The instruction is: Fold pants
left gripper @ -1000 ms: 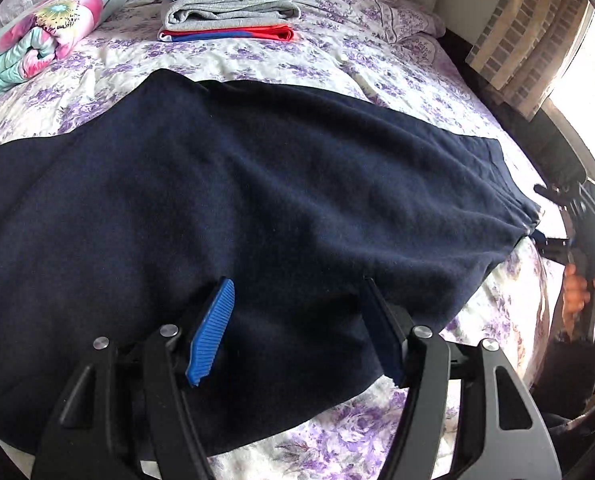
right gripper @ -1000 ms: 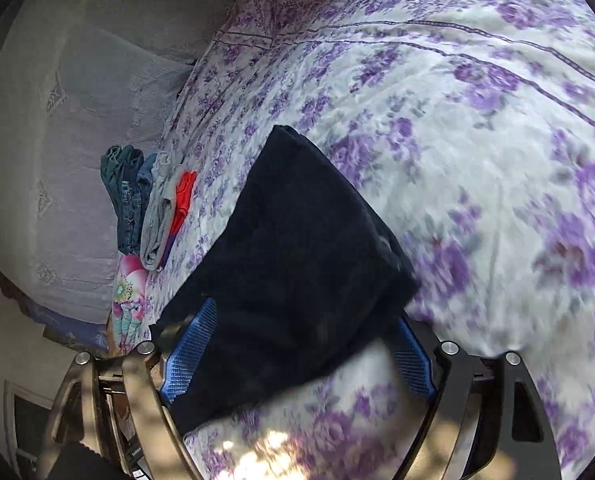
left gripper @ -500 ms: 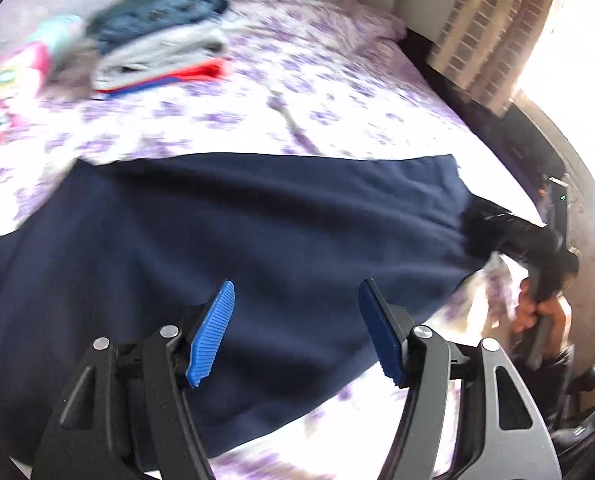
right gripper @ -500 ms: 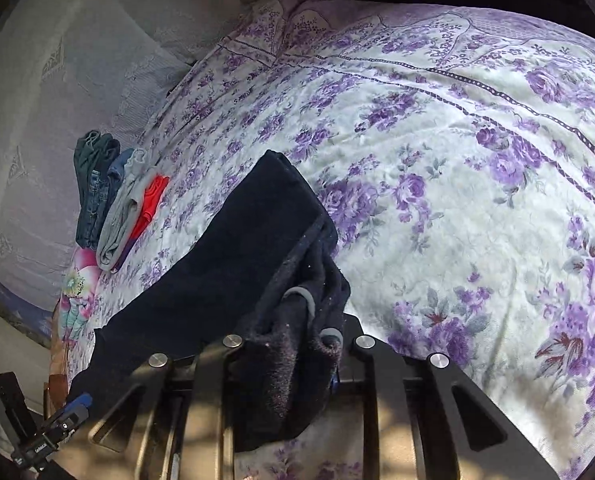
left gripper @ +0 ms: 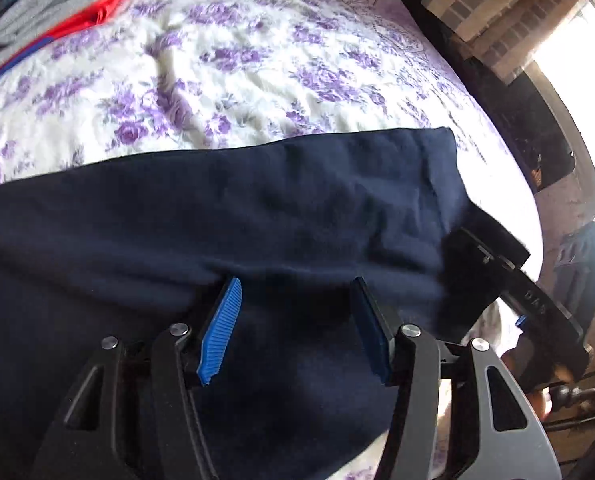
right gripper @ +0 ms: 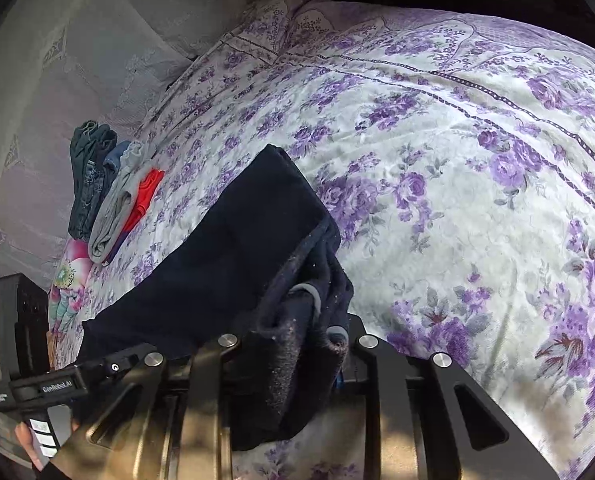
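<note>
Nearest in the right wrist view, the right gripper point(right gripper: 297, 360) has its jaws clamped tight on a bunched end of the navy pants point(right gripper: 225, 264); a grey drawstring loop point(right gripper: 311, 294) sticks out of the gathered cloth just above the grip. From there the pants run away ahead and to the left of the jaws as a flat dark band lying on the bed point(right gripper: 477, 184), which wears a white cover printed with purple flowers. Low at the left edge of this view a hand holds the other tool's handle.

In the left wrist view, the left gripper point(left gripper: 293, 328) has its jaws spread wide, blue pads point(left gripper: 221, 328) apart, with pants point(left gripper: 225, 220) fabric lying between and beneath them; whether the pads touch the cloth cannot be told. Just right of these jaws, the right gripper point(left gripper: 485, 272) bites the end of the garment near the bed's edge.

Farther ahead of the right jaws and to their left, a stack of folded clothes point(right gripper: 109, 192) sits on the bed: dark denim, grey, then red. A flowered pink and teal bundle point(right gripper: 69, 280) lies beside the stack. Beyond them rise pale grey patterned pillows point(right gripper: 97, 60).
</note>
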Action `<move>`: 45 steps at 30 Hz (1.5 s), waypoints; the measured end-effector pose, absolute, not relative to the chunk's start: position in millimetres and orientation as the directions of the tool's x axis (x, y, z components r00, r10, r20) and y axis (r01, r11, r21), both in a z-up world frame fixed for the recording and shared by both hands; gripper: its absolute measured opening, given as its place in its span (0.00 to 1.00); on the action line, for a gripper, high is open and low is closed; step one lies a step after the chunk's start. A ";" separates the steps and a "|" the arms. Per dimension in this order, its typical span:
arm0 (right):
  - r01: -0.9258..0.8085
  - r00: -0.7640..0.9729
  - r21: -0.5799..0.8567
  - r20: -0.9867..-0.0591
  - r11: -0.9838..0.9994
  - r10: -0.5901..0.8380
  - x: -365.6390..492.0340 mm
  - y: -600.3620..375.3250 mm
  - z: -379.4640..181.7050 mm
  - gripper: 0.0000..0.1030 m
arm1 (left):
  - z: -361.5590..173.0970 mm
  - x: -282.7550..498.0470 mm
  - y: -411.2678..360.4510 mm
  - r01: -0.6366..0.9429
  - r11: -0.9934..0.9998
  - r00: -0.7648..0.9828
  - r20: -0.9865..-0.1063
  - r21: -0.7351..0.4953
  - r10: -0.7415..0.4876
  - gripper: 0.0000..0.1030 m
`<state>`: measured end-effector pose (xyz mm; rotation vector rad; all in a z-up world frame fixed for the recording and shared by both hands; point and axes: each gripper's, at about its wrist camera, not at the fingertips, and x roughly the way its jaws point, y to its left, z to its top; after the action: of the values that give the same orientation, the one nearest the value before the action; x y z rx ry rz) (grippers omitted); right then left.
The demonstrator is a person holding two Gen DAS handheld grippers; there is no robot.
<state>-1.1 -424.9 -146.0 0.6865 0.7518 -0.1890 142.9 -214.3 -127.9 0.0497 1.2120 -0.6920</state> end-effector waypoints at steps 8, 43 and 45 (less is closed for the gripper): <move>0.412 0.717 0.458 -0.697 0.788 0.030 1.3 -418.5 -146.0 0.24 | -131.9 125.7 -216.7 0.567 0.790 0.253 -0.865 -0.231 -0.434 0.47; 0.050 0.719 0.332 -0.667 0.942 0.197 66.0 -226.4 -35.6 0.19 | -79.7 115.8 173.6 0.090 0.912 0.574 -0.728 -0.399 -0.375 0.26; -0.058 0.680 0.292 -0.689 0.955 0.252 81.6 -176.5 -41.0 0.19 | -98.8 119.1 193.8 0.033 0.912 0.555 -0.751 -0.409 -0.357 0.26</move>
<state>81.6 -176.5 -41.0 0.2562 0.8068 0.1763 119.1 193.8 -98.8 -0.3704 0.9600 -0.2368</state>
